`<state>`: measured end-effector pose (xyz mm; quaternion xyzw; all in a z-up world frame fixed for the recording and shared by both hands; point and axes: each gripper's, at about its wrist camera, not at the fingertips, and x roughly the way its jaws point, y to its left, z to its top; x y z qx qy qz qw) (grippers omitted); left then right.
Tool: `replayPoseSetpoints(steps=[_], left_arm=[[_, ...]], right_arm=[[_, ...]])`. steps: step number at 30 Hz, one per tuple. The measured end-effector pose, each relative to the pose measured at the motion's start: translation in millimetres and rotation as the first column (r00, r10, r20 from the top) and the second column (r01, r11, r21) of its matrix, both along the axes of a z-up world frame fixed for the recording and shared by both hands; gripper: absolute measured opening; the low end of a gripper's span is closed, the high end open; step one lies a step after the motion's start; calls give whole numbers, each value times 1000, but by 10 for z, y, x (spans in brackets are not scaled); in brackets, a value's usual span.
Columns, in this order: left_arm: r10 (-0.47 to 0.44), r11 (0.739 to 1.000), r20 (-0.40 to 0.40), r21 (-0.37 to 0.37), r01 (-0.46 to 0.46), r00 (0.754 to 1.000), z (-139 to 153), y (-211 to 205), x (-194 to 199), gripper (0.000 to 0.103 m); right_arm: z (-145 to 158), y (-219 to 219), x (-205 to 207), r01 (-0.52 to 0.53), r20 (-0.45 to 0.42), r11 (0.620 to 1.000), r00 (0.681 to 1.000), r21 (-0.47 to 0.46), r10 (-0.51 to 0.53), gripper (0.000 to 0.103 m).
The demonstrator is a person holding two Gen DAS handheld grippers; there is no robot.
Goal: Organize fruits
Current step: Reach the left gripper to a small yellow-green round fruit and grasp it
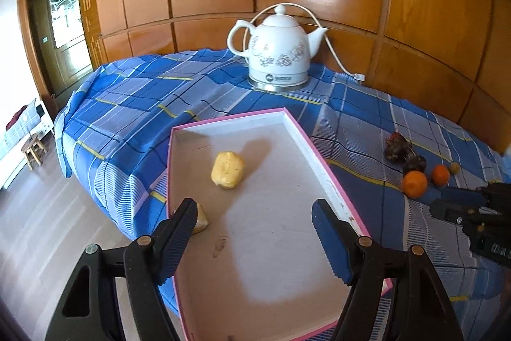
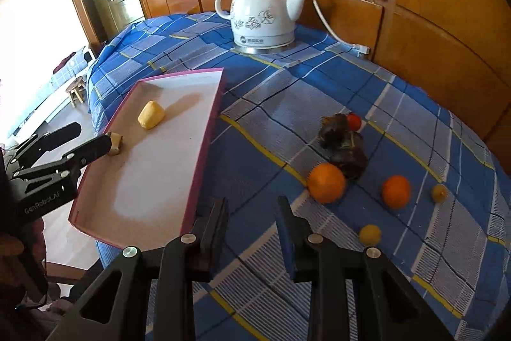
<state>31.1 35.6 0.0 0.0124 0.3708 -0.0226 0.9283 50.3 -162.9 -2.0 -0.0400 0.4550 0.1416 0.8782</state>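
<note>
The fruit not yet sorted lies on the right side of the blue plaid cloth-covered surface [image 2: 319, 79], ahead and to the right of the right tongs [image 2: 252, 232], and those tongs are plainly the nearer pair. The closest piece is the larger round orange [image 2: 326, 182], just beyond the right fingertip and a little to its right. Being round, it has no long axis to line up with, so any approach angle should do. It touches the dark, shrivelled brownish fruit cluster [image 2: 343, 143] behind it, which may get nudged during a grab. A smaller orange [image 2: 396, 190] sits apart to the right, with a small yellow-green round fruit [image 2: 369, 234] nearer the camera and another small yellowish one [image 2: 439, 192] further right. A small red fruit [image 2: 354, 121] peeks out behind the dark cluster.

The right tongs stand narrow, nearly shut, with nothing between them; they would have to open before taking the orange.

The left tongs [image 1: 255, 232] hover wide open and empty over the shallow white cardboard tray with a pink rim [image 1: 322, 155], which lies to the left of the loose fruit. Two pieces rest inside: a pale yellow, blocky peeled fruit [image 1: 227, 169] mid-tray and a smaller pale chunk [image 1: 201, 222] partly hidden behind the left finger; whether it touches that finger I cannot tell.
</note>
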Motion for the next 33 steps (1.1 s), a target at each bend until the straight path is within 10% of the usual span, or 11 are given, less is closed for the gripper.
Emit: replayPoseSetpoints(steps=[22, 33], left_arm=[[-220, 975, -42, 32, 221, 975, -26, -653, -27, 69], [-529, 847, -168, -53, 529, 832, -190, -1681, 95, 43]], right_arm=[[81, -1624, 84, 307, 39, 943, 952, -127, -305, 30], [-140, -2280, 49, 463, -58, 886, 886, 19, -461, 30]])
